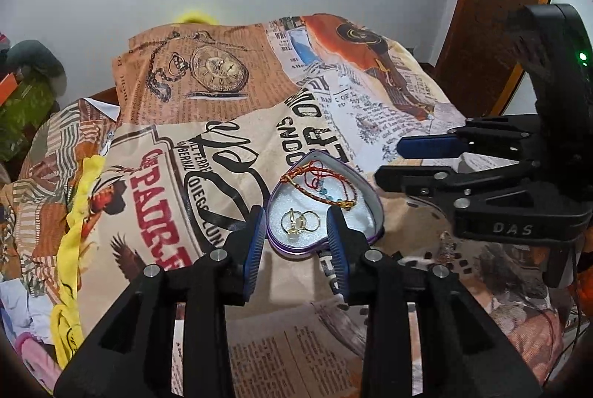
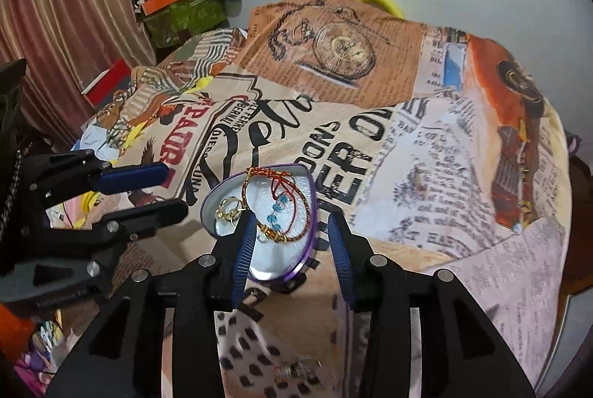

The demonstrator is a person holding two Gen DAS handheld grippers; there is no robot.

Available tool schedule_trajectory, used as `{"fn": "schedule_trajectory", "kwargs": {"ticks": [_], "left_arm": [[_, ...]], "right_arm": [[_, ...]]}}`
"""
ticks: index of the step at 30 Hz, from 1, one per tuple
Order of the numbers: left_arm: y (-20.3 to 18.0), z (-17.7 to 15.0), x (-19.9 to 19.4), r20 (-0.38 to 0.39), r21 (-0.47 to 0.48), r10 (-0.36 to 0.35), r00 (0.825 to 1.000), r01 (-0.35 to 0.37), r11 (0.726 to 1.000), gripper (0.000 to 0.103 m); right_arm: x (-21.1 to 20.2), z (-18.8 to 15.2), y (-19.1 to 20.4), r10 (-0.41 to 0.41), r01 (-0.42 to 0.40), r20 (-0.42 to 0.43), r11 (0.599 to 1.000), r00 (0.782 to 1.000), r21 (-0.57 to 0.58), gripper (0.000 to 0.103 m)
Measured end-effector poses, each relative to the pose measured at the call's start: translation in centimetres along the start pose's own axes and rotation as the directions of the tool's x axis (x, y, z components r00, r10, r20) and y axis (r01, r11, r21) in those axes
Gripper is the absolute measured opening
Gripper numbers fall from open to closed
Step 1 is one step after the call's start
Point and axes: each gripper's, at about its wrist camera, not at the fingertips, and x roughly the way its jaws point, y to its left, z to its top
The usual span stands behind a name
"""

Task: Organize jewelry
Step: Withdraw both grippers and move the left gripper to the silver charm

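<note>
Jewelry sits in a heart box [image 1: 374, 209] with a purple rim, in the middle of both pictures, on a cloth [image 1: 237, 123] printed like old newspapers. Inside, on white padding, lie gold rings [image 1: 300, 221] and a red and gold thread bracelet [image 1: 326, 186] with blue beads. The left tool [image 1: 296, 246] hangs just in front of the box, its blue pads apart and holding nothing. The right tool [image 2: 292, 249] is open too, with the near edge of the box between its pads, and nothing is gripped.
</note>
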Motion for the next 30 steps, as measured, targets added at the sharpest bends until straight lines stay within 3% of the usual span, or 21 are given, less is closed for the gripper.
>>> {"fn": "schedule_trajectory", "kwargs": {"ticks": [10,22,30], "left_arm": [[-3.3,-0.7,-1.1,-0.012,0.050,-0.052,0.999,0.052,0.997,0.037],[-9.2,-2.8,1.6,-0.119,0.150,-0.119,0.986,0.137,0.979,0.037],[-11.2,-3.9,3.1,-0.160,0.196,-0.124,0.979,0.155,0.968,0.037]], "right_arm": [[-4.4,-2.8,-1.2,-0.054,0.055,0.058,0.998,0.997,-0.008,0.037],[-5.3,-7.4,-3.9,-0.103,0.103,-0.011,0.994,0.995,0.025,0.037],[-4.3,-8.8,-4.2,-0.063,0.065,-0.053,0.997,0.997,0.031,0.037]]}}
